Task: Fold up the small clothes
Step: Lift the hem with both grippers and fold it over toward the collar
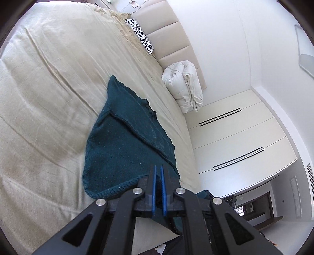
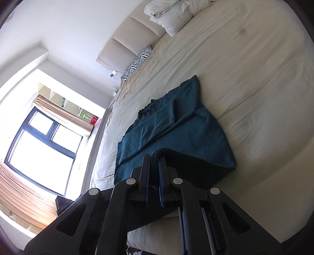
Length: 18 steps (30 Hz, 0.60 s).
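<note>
Teal knit sweater (image 2: pixel 176 133) lies ahead, its near hem pinched by both tools.

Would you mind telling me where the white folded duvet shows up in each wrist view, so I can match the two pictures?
Left wrist view: the duvet sits right of centre, at the bed's far edge against the padded headboard.
Right wrist view: the duvet is at the top edge, right of centre, by the same headboard.
Shared landmark: the zebra-striped pillow, against the headboard in both.
</note>
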Tool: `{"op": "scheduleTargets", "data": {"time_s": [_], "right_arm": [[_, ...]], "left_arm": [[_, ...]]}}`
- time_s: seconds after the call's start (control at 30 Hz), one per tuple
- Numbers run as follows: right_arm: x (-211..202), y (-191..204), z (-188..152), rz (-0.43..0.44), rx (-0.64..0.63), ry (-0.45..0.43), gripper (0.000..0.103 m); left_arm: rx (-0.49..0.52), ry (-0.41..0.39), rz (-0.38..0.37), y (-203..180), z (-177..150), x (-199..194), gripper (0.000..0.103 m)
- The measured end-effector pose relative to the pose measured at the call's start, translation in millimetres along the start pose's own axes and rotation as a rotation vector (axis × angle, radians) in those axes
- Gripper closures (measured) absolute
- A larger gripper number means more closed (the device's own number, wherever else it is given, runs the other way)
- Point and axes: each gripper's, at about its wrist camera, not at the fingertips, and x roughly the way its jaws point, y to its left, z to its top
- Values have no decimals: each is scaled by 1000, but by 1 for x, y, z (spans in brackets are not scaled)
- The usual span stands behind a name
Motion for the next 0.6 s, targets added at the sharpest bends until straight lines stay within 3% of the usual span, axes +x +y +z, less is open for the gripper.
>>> {"op": "scheduleTargets", "data": {"time_s": [0.17,0.33,0.37,0.43,0.47,0.5,0.6], "right_arm": [[17,5,12,-12,-18,-5,96],[24,5,10,-17,-28,18,96],[22,6,6,-20,-39,20,96],[13,2,-2,-27,-43,26,96],[8,-2,-8,-33,-35,28,96],[1,-9,-15,-39,-23,33,96],[-21,-27,-36,-63,11,41,96]], "left_arm": [[-14,-34,10,5,18,3,102],[88,45,101,-6,4,1,100],[108,73,123,-7,-5,-2,92],[113,106,156,-3,-22,-8,39],[98,119,180,3,-33,-12,29],[78,141,205,10,-43,-15,24],[39,222,292,31,-71,-21,24]]}}
